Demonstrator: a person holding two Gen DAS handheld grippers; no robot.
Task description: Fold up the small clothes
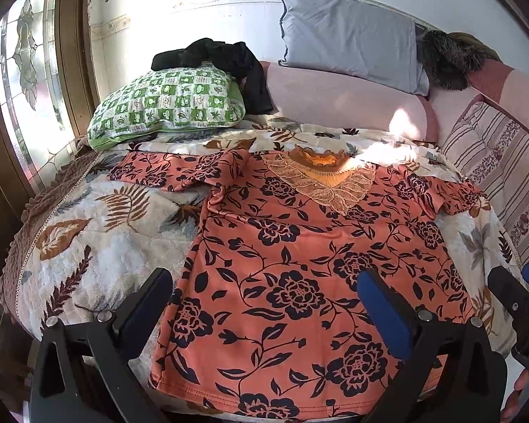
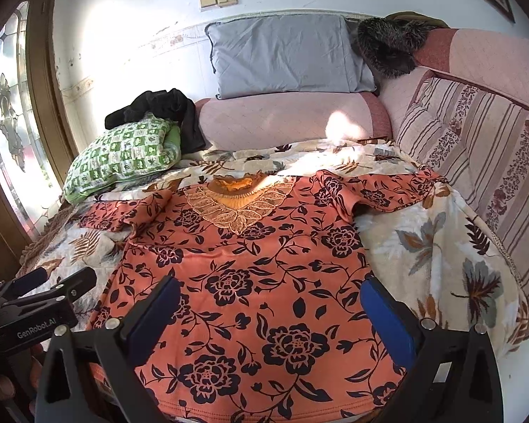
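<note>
Blouse (image 1: 299,264) lies flat, collar toward pillows (image 1: 349,38), hem nearest

An orange blouse (image 1: 299,264) is patterned with black flowers. Beyond it, a green-and-white checked pillow (image 1: 169,102) and a grey pillow (image 1: 349,38) are seen.

Leaf-print bed (image 1: 98,246), floral blouse (image 1: 292,268) (spread flat), pillows (image 1: 169,102)

"GenRobot.AI" on left gripper (image 2: 58,280)
</note>
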